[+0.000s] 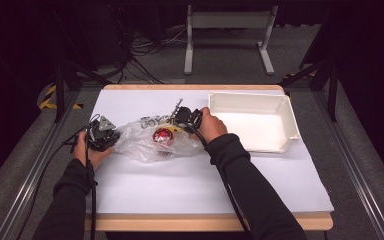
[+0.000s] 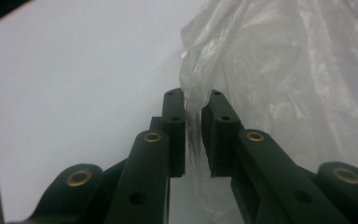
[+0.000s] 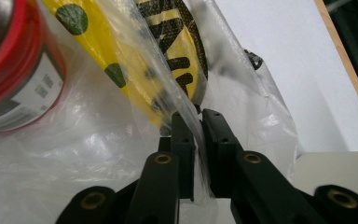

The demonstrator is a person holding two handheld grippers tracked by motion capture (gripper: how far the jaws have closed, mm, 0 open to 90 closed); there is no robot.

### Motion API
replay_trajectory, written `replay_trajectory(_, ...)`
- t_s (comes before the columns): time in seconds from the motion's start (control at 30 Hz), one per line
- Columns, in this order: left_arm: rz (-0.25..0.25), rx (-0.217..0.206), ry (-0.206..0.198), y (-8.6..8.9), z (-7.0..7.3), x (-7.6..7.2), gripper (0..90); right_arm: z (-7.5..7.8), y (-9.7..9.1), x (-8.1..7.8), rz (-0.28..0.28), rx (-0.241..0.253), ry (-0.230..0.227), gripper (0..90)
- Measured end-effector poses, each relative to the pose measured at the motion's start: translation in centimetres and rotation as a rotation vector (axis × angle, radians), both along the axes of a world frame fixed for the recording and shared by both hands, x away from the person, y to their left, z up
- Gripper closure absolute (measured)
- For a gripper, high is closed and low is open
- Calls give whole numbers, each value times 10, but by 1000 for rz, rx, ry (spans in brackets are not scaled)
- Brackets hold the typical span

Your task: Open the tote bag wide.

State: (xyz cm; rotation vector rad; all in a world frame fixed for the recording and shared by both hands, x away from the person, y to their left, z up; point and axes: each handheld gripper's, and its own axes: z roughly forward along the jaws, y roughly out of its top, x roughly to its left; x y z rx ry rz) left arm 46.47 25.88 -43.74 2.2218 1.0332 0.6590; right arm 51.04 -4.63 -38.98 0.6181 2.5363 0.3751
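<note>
A clear plastic bag (image 1: 139, 142) lies crumpled on the white table top, holding a red-lidded jar (image 1: 163, 135) and a yellow packet (image 3: 121, 56) with green dots and black print. At the bag's left edge sits my left gripper (image 1: 111, 137). In the left gripper view a bunched strand of the bag (image 2: 270, 70) runs between the jaws of the left gripper (image 2: 193, 100), which stand slightly apart. My right gripper (image 1: 178, 122) is at the bag's far right corner. The bag film (image 3: 74, 154) passes through the narrow gap in the right gripper (image 3: 196, 116), beside the jar (image 3: 14, 60).
A white tray (image 1: 291, 122) stands at the back right of the table. Small metal pieces (image 1: 152, 120) lie behind the bag. The wooden table edge (image 1: 205, 221) runs along the front, with white surface (image 1: 180, 185) between it and the bag.
</note>
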Motion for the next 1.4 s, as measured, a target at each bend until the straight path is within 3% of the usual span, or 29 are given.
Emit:
replay_trajectory(0.2,-7,-35,4,10,-4,-5,711,0,-7,-7,6,39,0,805)
replay_trajectory(0.4,23,-77,-29,17,3,-8,524,-1,-11,-7,4,62,-5,694)
replay_trajectory(0.5,47,-114,-84,26,15,-16,371,4,-17,-8,-12,105,-20,611)
replay_trajectory(0.57,54,-134,-90,30,20,-19,283,8,-24,-8,-21,153,-28,533)
replay_trajectory(0.6,62,-152,-96,33,23,-21,283,8,-24,-8,-21,153,-28,533)
replay_trajectory(0.63,59,-196,-111,40,33,-26,243,12,-29,-9,-20,185,-28,493)
replay_trajectory(0.67,59,-196,-111,40,33,-26,221,12,-29,-9,-20,185,-28,493)
replay_trajectory(0.8,24,-242,-145,50,55,-35,161,20,-38,-12,-11,253,-27,439)
replay_trajectory(0.97,2,-287,-175,48,71,-40,139,31,-44,-16,14,310,-40,384)
replay_trajectory(1.1,-25,-264,-188,36,74,-40,137,35,-44,-18,9,326,-67,312)
replay_trajectory(1.13,-23,-239,-188,32,74,-39,140,36,-43,-18,5,320,-76,317)
replay_trajectory(1.17,-11,-200,-191,26,72,-37,153,35,-40,-18,-5,280,-95,320)
replay_trajectory(1.23,-5,-201,-184,23,70,-35,153,34,-37,-18,-3,271,-91,321)
replay_trajectory(1.3,13,-175,-181,18,65,-33,161,37,-37,-22,-8,286,-125,373)
replay_trajectory(1.4,-2,-196,-187,17,65,-35,165,41,-40,-24,-3,316,-143,440)
